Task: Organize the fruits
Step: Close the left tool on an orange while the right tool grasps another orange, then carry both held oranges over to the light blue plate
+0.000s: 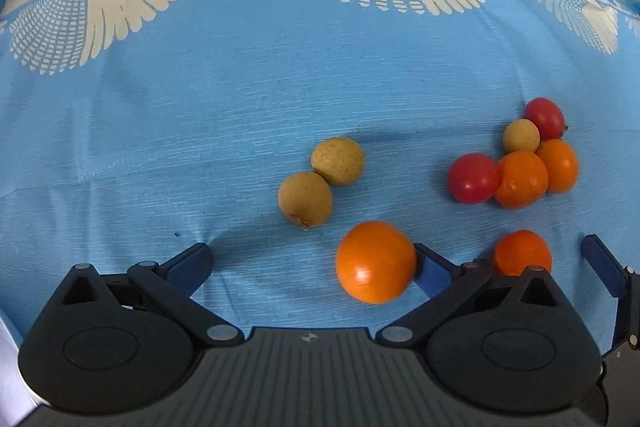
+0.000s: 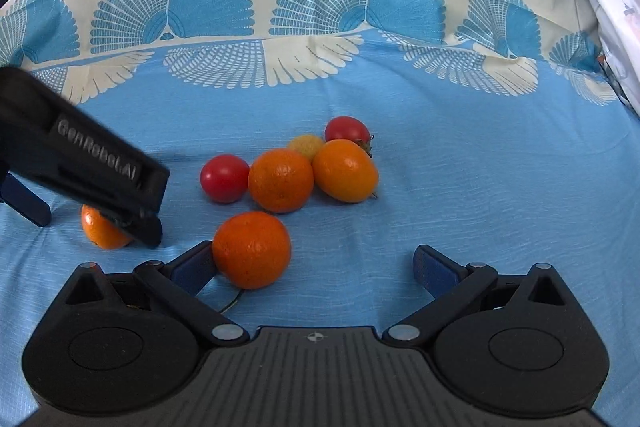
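Tan longans (image 1: pixel 320 183) — left view only, tomato's stalk (image 2: pixel 368 143) — right view

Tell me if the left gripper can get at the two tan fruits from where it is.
Probably yes. The left gripper is open, and the two tan fruits lie just ahead of its fingers on bare cloth. Only the orange by its right finger sits close, off to the side rather than across the way.

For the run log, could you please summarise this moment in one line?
left hand-held gripper: open, orange by right finger | right hand-held gripper: open, orange by left finger | pile: mixed
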